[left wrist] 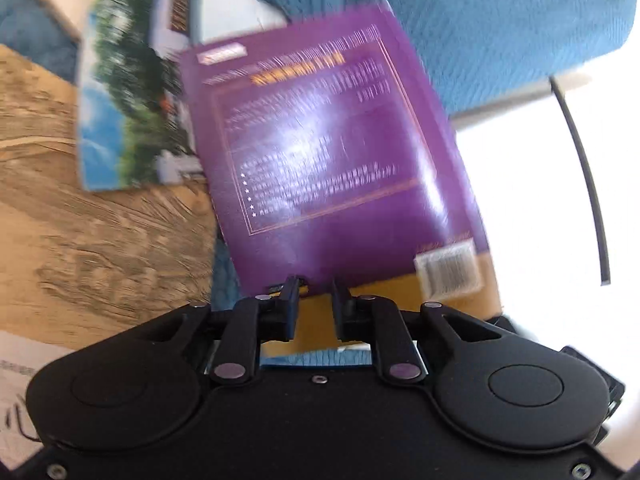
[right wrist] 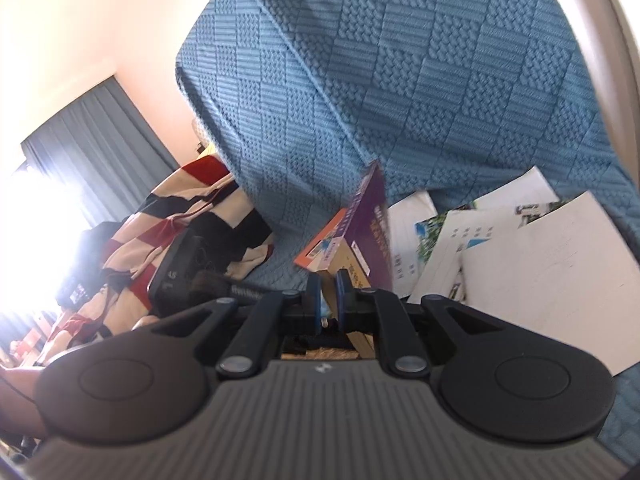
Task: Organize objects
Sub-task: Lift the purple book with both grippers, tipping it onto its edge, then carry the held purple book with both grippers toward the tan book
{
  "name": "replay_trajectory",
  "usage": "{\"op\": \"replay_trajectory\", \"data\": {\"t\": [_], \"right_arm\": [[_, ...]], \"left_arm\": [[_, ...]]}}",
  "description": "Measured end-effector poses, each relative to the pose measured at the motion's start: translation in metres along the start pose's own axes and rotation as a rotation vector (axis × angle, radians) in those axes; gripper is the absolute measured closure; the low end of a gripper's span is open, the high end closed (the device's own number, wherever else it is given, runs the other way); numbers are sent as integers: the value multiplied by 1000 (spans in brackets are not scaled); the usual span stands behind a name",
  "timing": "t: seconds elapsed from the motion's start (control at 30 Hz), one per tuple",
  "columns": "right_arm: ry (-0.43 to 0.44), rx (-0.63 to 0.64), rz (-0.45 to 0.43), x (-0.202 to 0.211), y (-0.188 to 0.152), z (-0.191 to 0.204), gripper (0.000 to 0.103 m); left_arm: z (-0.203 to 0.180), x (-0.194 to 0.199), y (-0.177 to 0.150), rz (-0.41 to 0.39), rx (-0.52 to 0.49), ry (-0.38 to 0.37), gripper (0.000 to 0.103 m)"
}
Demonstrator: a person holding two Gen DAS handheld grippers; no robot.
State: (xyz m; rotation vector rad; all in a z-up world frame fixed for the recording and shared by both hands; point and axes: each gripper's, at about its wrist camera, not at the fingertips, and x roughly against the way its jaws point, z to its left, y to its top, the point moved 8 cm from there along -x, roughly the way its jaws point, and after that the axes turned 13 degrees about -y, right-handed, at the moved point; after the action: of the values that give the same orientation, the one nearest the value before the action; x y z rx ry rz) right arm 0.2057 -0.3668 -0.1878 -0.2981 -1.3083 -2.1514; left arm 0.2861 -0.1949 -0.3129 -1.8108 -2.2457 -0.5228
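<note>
The purple book (left wrist: 332,152) is tilted up off the wood-grain surface (left wrist: 92,248), its near edge in the narrow gap between the fingers of the left gripper (left wrist: 315,286), whose pads do not visibly press on it, while the right gripper (right wrist: 328,286) is clamped on its near corner. Just left of it in the left wrist view lies a booklet with a sky-and-trees cover (left wrist: 128,112). Beyond hangs a blue knitted blanket (right wrist: 400,80), with white papers (right wrist: 540,272) spread to the right and striped cloth (right wrist: 180,216) to the left.
</note>
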Motion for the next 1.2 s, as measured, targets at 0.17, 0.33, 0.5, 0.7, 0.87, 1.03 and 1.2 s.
{"op": "replay_trajectory", "data": {"t": [0.17,0.33,0.5,0.7,0.87,1.03,1.2], "right_arm": [[30,23,32,-13,-5,17,96],[29,40,85,-32,-15,26,96],[65,-9,106,-46,-22,31,97],[109,-214,108,-63,-29,24,94],[150,-343,139,-76,-35,25,91],[188,-476,213,-91,-51,27,57],[186,-629,232,-107,-62,18,57]], "left_arm": [[-6,26,24,-58,-28,-32,69],[-9,55,13,-75,-64,-43,67],[-14,63,18,-91,-94,-26,65],[-2,68,31,-127,-64,-9,67],[5,68,40,-144,-47,-23,67],[13,68,41,-140,2,-67,75],[18,67,39,-131,5,-59,78]]}}
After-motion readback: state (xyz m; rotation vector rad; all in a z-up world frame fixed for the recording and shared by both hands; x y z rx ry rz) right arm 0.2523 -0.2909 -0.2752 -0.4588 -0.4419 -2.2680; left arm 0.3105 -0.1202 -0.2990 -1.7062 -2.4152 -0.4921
